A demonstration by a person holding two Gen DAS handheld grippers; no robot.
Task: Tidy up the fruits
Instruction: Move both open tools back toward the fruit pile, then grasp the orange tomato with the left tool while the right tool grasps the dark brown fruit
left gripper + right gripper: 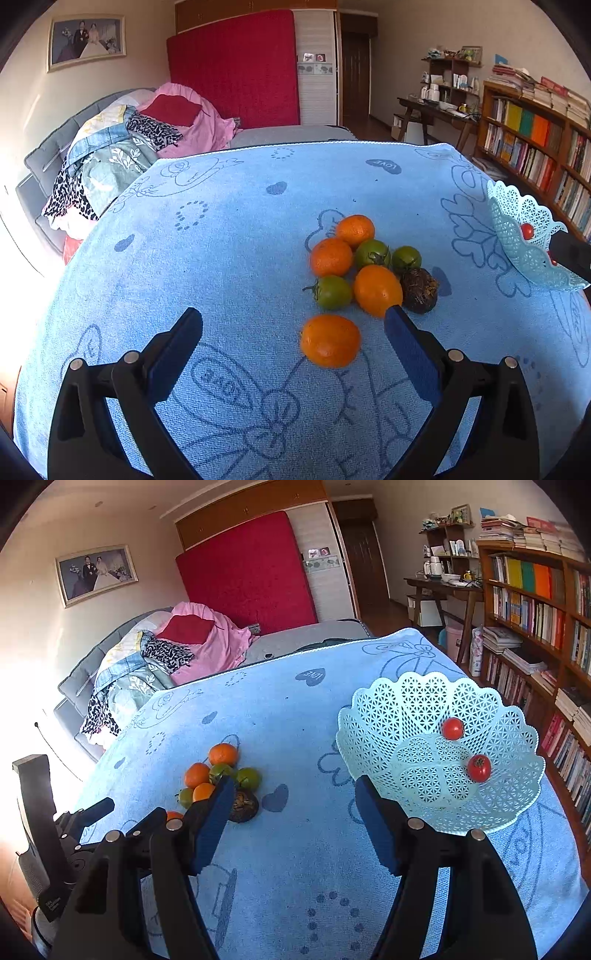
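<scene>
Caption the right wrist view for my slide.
Open right claw over blue towel, basket holding two tomatoes.

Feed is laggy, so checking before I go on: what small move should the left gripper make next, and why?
Probably ease the left gripper forward and down around the near orange. Its jaws are open and empty, and that orange lies alone in front of the pile, nearly between the fingers. The basket holds only two red tomatoes.

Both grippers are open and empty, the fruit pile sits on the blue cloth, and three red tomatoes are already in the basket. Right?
Not quite: the basket holds two red tomatoes, not three, as the right wrist view shows. The rest stands.
</scene>
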